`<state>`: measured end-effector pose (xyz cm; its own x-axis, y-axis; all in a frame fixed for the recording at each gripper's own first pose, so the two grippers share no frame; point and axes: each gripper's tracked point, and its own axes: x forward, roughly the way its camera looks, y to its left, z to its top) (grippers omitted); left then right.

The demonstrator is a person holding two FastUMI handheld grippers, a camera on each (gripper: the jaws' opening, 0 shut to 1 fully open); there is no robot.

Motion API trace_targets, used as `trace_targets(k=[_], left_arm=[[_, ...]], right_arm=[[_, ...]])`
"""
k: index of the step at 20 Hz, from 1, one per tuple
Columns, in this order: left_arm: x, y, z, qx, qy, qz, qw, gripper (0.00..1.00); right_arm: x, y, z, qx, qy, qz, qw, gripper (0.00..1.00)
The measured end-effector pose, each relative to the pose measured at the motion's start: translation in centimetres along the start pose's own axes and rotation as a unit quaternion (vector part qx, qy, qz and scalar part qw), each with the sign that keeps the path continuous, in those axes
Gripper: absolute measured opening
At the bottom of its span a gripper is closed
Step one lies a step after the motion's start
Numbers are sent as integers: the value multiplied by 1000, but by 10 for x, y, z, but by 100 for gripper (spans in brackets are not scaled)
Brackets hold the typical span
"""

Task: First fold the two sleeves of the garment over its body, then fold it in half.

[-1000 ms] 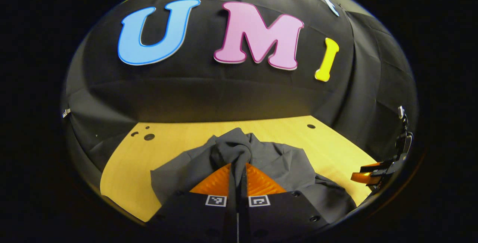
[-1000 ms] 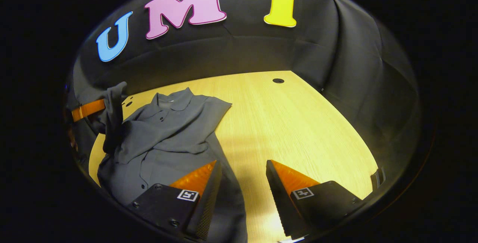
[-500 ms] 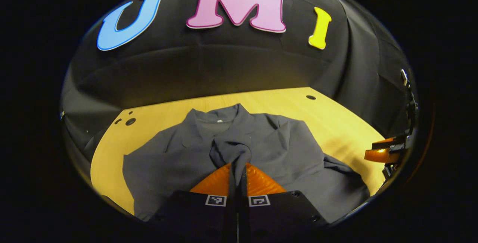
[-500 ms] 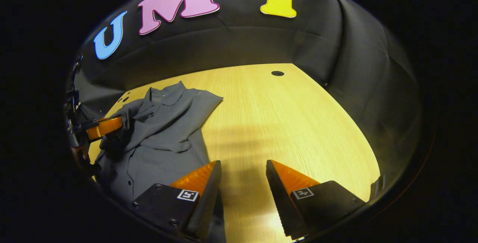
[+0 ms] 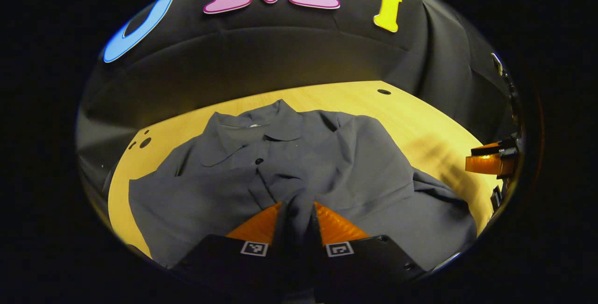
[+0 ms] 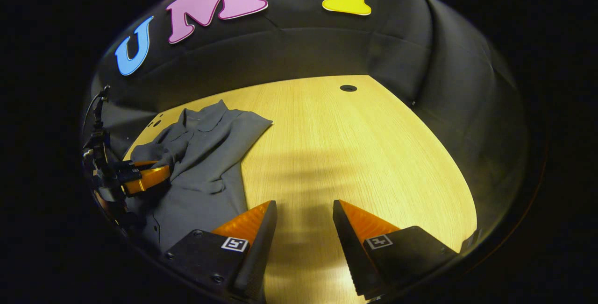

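Shirt (image 5: 327, 164) lies spread on the table (image 5: 420, 131), filling the centre and lower half of the left gripper view, collar toward the top. At bottom centre the left gripper (image 5: 299, 208) is clenched on a bunched sleeve (image 5: 292, 192) laid over the shirt's front. In the right gripper view the shirt sits at centre left, while the right gripper (image 6: 303, 213) hangs released at bottom centre over bare table, fingers well apart.

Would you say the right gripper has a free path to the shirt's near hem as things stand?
Probably yes: the right gripper is open above bare table, the shirt lies just beside it, and the left gripper works farther along.
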<state>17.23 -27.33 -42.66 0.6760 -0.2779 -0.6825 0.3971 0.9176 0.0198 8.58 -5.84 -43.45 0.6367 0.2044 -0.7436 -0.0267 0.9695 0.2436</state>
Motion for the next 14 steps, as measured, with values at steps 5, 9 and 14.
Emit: trace_targets(k=[5,9,14], left_arm=[[-13,-14,1,-5,-1,-26,1000,53],[-41,-38,13,-32,-23,-90,995,70],[-85,-26,19,-72,-58,-82,992,95]], right_arm=[[-15,-1,0,3,-6,1,1000,76],[-28,3,-5,5,-7,-3,1000,76],[-47,19,-13,-7,-10,4,1000,76]])
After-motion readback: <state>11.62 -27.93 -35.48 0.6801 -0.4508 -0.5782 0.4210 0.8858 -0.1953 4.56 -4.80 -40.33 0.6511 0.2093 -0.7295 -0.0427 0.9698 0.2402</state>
